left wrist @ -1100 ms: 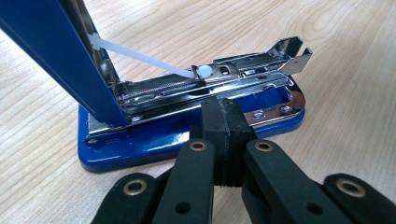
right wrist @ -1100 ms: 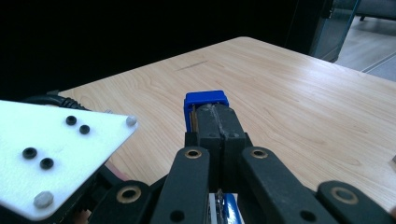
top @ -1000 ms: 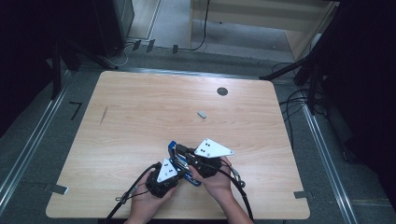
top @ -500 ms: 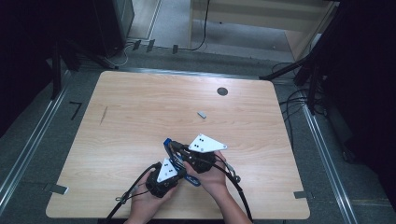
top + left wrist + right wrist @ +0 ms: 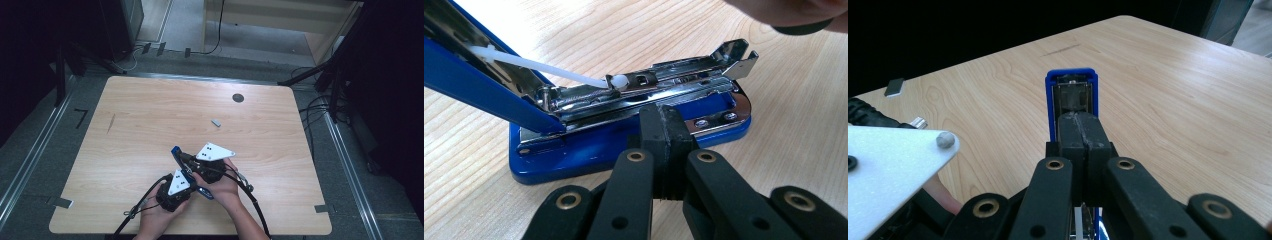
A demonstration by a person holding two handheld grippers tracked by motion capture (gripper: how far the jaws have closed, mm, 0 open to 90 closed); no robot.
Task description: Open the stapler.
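A pale wood-grain table point(image 5: 150, 125) stands on a grey floor, with dark equipment and cables around its edges. You work at the near edge, both hands close together.

Your left gripper point(image 5: 663, 131) has its black jaws pressed fully together, nothing between them. Their tips rest against the side of the blue stapler point(image 5: 624, 135), at the chrome magazine rail above its flat blue base. The stapler lies opened out on the table just in front of those jaws: its blue top arm lifts away to the upper left, and a thin white plastic rod runs from it down to the metal channel.

Your right gripper point(image 5: 1082, 131) is also shut tight, its jaws meeting in one seam. They lie along the raised blue arm of the stapler, whose rounded tip with a shiny metal inner face juts out beyond them.

Farther out on the table lie a small grey block point(image 5: 216, 122) and a dark round disc point(image 5: 238, 98), well apart from the grippers.
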